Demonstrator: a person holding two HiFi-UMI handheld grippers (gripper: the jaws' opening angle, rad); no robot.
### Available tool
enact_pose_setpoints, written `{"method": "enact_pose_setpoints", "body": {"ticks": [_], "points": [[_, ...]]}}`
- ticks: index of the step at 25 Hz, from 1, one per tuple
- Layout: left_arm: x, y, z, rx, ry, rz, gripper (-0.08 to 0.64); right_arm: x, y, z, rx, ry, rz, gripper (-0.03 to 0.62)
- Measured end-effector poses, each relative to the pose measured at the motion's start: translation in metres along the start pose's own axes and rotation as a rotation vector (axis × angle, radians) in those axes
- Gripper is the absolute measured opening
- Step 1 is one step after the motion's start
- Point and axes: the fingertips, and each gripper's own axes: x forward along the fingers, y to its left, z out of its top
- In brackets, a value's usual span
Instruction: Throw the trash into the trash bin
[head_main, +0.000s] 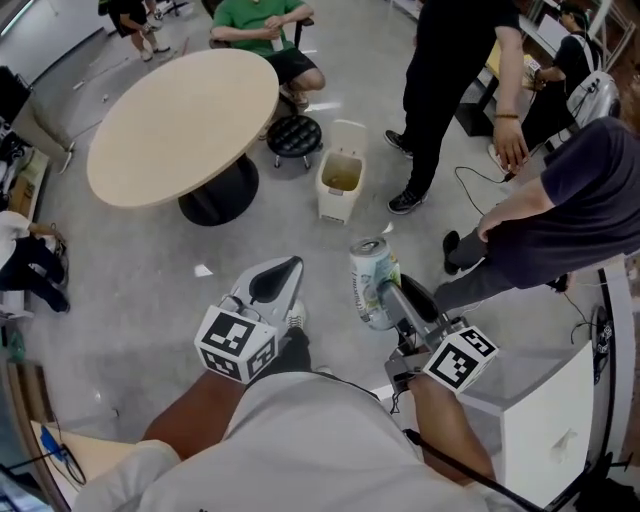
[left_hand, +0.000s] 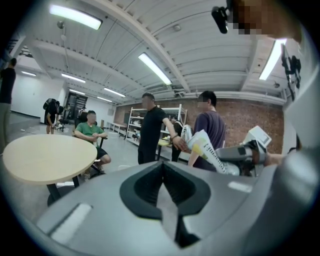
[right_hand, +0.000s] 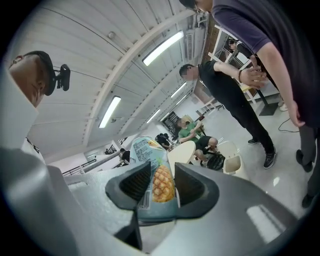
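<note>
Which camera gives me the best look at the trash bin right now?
The head view: the trash bin stands open-topped on the floor beside the round table, seen whole from above. The right gripper view shows it small and distant, past the held can. The left gripper view does not show it.

left gripper (head_main: 292, 266): jaws apparently together, empty | right gripper (head_main: 385, 293): jaws clamped on can (head_main: 368, 268), held roughly level

Round table (head_main: 180, 125) stands beside black stool (head_main: 295, 134).

Open floor (head_main: 300, 245) ahead; stool (head_main: 294, 135) beside bin (head_main: 341, 185)
</note>
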Motion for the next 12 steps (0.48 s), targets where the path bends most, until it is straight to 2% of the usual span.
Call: {"method": "enact_pose_setpoints", "body": {"ticks": [12], "points": [[0.053,0.070,0.024,0.010,0.008,-0.049,0.008,0.071,-0.027,0.033,-0.004,-0.004,-0.076,0.150]]}}
